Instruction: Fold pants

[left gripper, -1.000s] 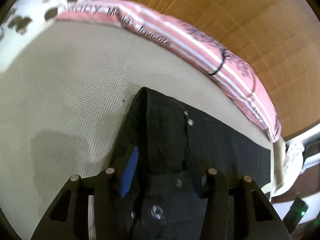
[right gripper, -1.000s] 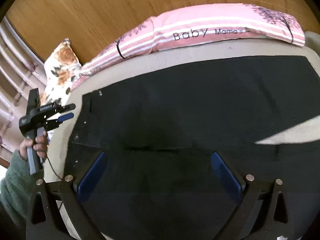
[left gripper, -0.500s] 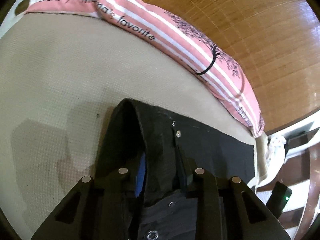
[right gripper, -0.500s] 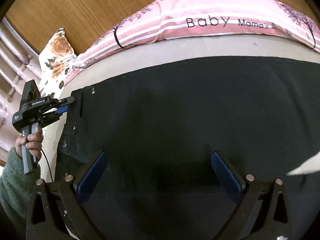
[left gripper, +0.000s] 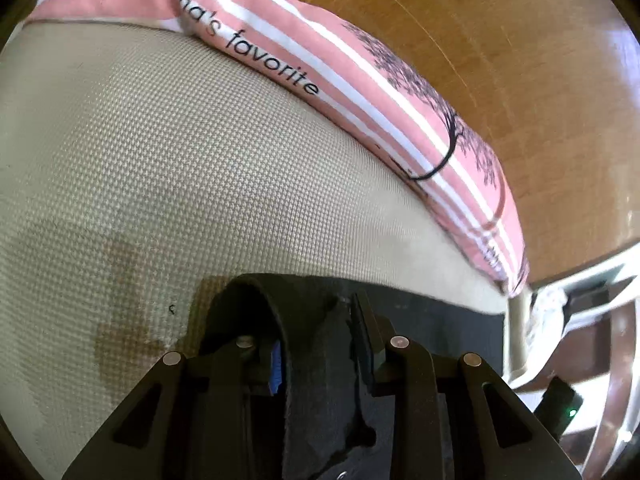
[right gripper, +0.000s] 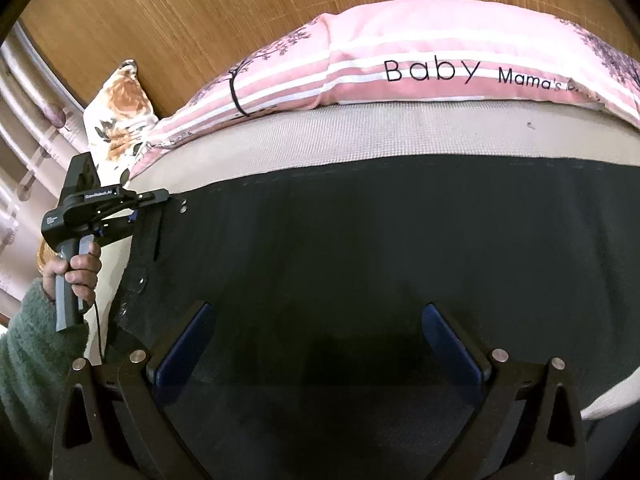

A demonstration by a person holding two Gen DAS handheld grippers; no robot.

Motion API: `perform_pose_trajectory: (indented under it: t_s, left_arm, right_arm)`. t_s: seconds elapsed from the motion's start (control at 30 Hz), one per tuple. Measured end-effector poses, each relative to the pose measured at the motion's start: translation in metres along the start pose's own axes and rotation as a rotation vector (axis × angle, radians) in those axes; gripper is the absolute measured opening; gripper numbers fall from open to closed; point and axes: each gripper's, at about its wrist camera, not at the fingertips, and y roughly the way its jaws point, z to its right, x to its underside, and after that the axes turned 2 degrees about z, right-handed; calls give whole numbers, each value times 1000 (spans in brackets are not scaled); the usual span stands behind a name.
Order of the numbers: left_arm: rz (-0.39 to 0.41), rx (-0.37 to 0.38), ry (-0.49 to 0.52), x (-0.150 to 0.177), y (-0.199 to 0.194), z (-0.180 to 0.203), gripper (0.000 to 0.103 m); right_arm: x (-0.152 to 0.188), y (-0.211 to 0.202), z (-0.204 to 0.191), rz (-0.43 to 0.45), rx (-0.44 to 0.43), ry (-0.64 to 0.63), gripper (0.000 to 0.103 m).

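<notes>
Black pants [right gripper: 340, 248] lie spread flat on the beige mattress [left gripper: 160, 160]. In the left wrist view a fold of the waistband [left gripper: 312, 360] stands pinched between the blue pads, so my left gripper [left gripper: 316, 344] is shut on it. The right wrist view shows that same left gripper [right gripper: 160, 200] at the waist's far left corner, beside the metal snaps, held by a hand [right gripper: 76, 268] in a green sleeve. My right gripper [right gripper: 316, 340] hangs wide open over the middle of the pants, with flat cloth below it and nothing between its pads.
A pink striped pillow [right gripper: 400, 64] lies along the far edge of the mattress against a wooden headboard [right gripper: 200, 20]. A floral pillow [right gripper: 120, 116] sits at the left end. The bed's edge and white furniture [left gripper: 580, 300] show at the right of the left wrist view.
The left gripper reached the waist corner and its jaws closed on the waistband, bunching it up. Both grippers shifted toward the pink pillow; the right one stayed open.
</notes>
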Motion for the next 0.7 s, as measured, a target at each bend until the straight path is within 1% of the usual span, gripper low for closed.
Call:
perform_pose_trajectory:
  t_s: [0.03, 0.1, 0.2, 0.23, 0.33, 0.4, 0.47, 0.53, 0.57, 0.67, 0.7]
  left_arm:
    - [8, -7, -1, 1, 0, 0, 25]
    - [31, -53, 15, 4, -5, 0, 15]
    - [69, -60, 23, 8, -13, 5, 11]
    - [89, -50, 21, 10, -19, 8, 10]
    - [154, -2, 52, 18, -38, 24, 9]
    - [196, 54, 96, 27, -54, 37, 9]
    - [225, 98, 136, 36, -66, 49, 9]
    - [242, 147, 158, 43, -76, 56, 8]
    - [250, 177, 167, 47, -81, 59, 8]
    - [273, 237, 200, 56, -91, 70, 8]
    - [281, 262, 209, 59, -95, 73, 8]
  right_arm:
    - [-2, 1, 2, -4, -3, -3, 103]
    - [-5, 2, 7, -17, -7, -21, 103]
    - [-10, 3, 13, -31, 7, -51, 103]
    - [-14, 4, 16, -41, 2, -70, 103]
    - [-27, 2, 23, -58, -33, -140, 103]
    - [-44, 1, 27, -86, -92, -219, 103]
    - [-59, 2, 29, -113, -116, -293, 103]
    - [-79, 7, 30, -148, -141, -372, 103]
    - [-87, 9, 31, -163, -158, -395, 103]
    - [-113, 18, 32, -206, -206, -451, 103]
    - [-120, 21, 32, -206, -212, -468, 103]
